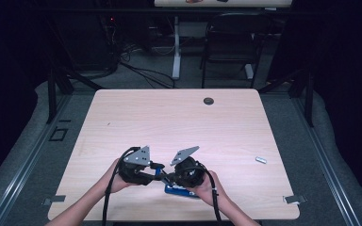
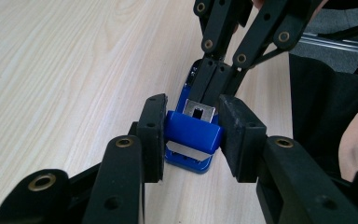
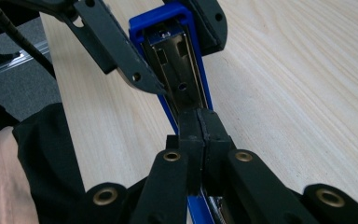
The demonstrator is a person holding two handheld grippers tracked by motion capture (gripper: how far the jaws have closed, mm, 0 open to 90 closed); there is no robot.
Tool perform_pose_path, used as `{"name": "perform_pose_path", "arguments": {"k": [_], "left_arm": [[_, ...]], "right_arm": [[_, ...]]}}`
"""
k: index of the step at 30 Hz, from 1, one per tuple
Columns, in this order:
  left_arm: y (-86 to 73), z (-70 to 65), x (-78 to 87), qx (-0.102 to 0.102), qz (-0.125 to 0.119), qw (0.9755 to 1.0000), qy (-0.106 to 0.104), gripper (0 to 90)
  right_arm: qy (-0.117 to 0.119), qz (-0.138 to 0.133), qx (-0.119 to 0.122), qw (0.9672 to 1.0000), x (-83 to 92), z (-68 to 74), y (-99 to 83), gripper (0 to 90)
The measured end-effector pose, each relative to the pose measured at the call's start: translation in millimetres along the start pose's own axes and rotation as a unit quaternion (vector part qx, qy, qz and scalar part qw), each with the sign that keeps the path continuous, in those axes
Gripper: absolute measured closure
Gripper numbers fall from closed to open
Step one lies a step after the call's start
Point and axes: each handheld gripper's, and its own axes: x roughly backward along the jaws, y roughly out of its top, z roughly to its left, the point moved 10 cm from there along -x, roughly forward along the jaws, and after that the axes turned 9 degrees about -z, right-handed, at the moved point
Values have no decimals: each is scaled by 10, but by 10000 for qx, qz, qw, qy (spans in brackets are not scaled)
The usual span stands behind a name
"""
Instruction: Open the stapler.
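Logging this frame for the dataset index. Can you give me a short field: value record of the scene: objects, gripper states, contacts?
surface: light wood table
main object: blue stapler, opened, metal staple channel exposed
left gripper: jaws on either side of the stapler's blue end, clamping it
right gripper: jaws pressed together over the metal channel
other items: small dark round item near far edge; small silvery piece at right
beyond table: chair

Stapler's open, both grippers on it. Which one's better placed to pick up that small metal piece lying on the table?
Probably right. The small metal piece lies toward the table's right edge, nearer the right gripper. It must first release the stapler, which the left gripper also clamps.
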Motion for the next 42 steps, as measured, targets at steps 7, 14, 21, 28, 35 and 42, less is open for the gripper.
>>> {"name": "perform_pose_path", "arguments": {"k": [7, 14, 21, 28, 35, 42], "left_arm": [[-30, 5, 27, -59, 59, 10000, 16, 644], [-46, -7, 46, -166, 170, 9997, -11, 651], [-79, -15, 73, -216, 259, 9994, -18, 661], [-170, 2, 130, -192, 415, 9989, -49, 661], [-227, 8, 152, -224, 483, 9986, 9, 657], [-266, 10, 167, -216, 502, 9985, 18, 657]], "right_arm": [[-90, 267, -104, 9996, 119, -154, -140, 885], [-250, 830, -181, 9961, 202, -302, -464, 877], [-407, 1271, -215, 9908, 229, -412, -595, 870], [-398, 1385, -312, 9891, 206, -419, -649, 874], [-273, 1410, -372, 9889, 184, -395, -664, 870], [-205, 1178, -491, 9916, 232, -394, -575, 863]]}}
